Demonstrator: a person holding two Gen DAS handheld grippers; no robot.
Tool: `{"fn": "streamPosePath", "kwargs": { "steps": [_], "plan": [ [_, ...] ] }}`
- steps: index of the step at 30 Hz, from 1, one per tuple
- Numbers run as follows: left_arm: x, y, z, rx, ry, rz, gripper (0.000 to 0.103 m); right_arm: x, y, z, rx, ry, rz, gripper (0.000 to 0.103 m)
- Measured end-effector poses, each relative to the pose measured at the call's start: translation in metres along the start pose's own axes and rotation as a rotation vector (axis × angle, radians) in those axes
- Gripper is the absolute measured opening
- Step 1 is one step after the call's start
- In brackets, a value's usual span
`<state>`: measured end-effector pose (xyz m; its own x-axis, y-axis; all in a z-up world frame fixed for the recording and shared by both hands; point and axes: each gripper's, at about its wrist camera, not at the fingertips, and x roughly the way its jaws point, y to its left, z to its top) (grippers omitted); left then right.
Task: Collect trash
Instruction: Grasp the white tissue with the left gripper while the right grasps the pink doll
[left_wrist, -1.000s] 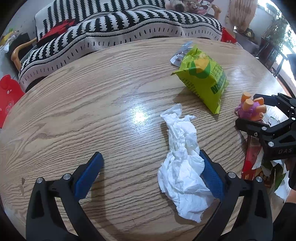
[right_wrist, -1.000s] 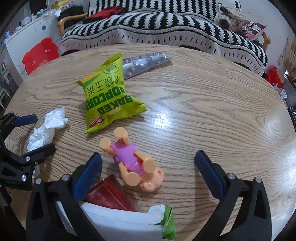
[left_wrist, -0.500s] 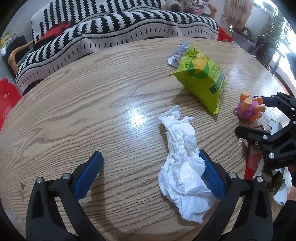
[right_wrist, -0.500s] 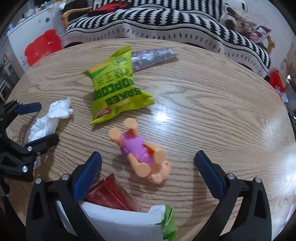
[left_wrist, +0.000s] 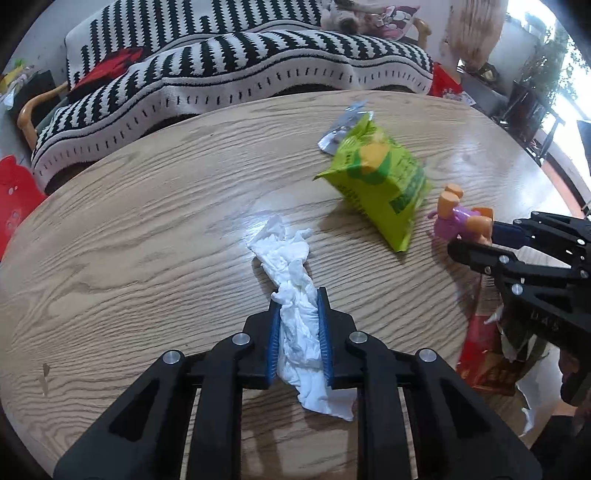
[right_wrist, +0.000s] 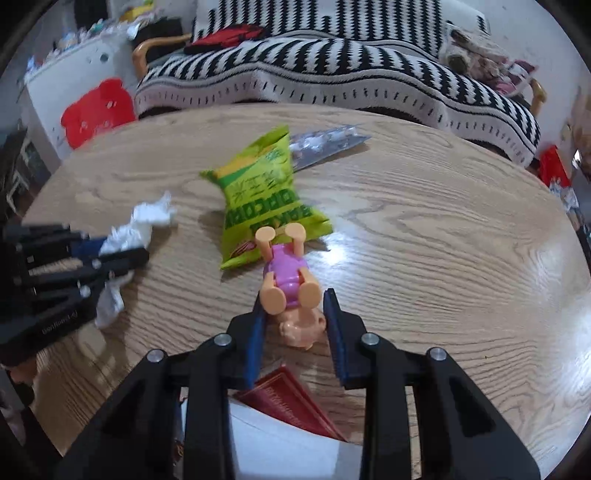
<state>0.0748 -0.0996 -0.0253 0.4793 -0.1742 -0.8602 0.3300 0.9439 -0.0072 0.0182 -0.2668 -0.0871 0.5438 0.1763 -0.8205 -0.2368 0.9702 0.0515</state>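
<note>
In the left wrist view, the left gripper is seen at lower centre, its fingers clamped on the crumpled white tissue lying on the wooden worktop. The green popcorn bag lies at upper right.

In the right wrist view, the right gripper is shown with fingers narrowed around the toy figure, contact unclear. A red packet is revealed beneath, at lower centre.
</note>
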Motion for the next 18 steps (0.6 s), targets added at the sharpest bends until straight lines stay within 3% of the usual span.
{"fn": "streamPosePath", "kwargs": {
  "steps": [9, 18],
  "plan": [
    [0.007, 0.001, -0.002, 0.004, 0.029, -0.006, 0.018, -0.006, -0.011, -0.003, 0.043, -0.025, -0.001, 0.031],
    [-0.014, -0.014, -0.003, 0.038, -0.004, -0.039, 0.018, -0.039, -0.036, 0.003, 0.142, -0.158, -0.029, 0.031]
  ]
}}
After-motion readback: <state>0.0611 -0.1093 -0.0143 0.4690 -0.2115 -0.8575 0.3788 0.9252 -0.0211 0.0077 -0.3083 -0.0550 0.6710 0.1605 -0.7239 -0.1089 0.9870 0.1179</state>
